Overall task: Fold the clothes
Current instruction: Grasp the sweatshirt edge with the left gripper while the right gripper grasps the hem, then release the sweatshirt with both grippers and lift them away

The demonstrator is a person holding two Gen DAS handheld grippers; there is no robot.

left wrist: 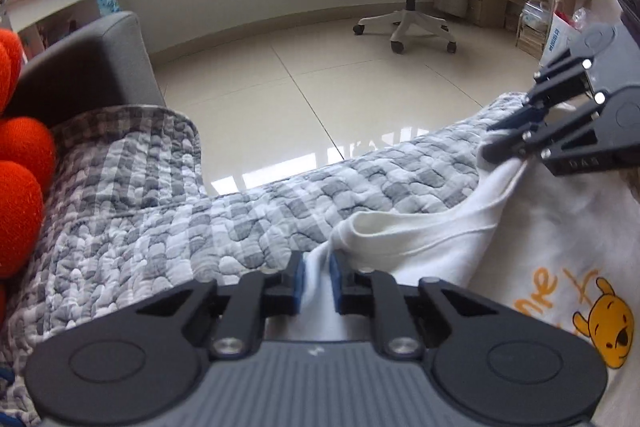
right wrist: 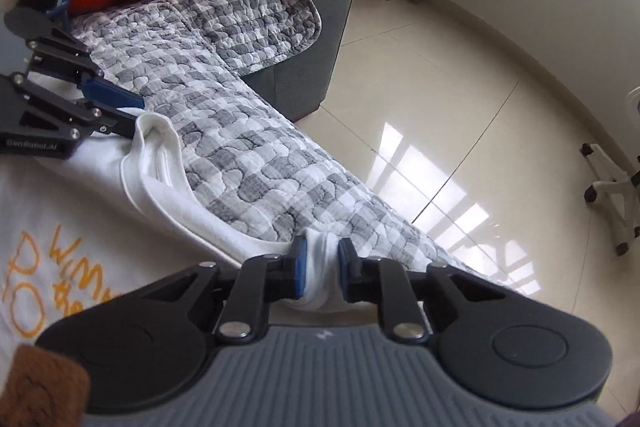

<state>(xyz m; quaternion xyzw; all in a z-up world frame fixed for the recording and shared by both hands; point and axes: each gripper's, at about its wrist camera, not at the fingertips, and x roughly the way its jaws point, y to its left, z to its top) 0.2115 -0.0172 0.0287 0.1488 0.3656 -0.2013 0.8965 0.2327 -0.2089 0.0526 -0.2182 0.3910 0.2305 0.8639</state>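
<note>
While the white shirt [left wrist: 460,235] lay on the checked sofa cover [left wrist: 160,227], left tongs [left wrist: 318,283] and right tongs [right wrist: 323,269] each pinched its edge.

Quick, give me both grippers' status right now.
Left gripper: closed, pinching the edge of the white T-shirt.
Right gripper: closed on a bunched fold of the same shirt's edge.
</note>
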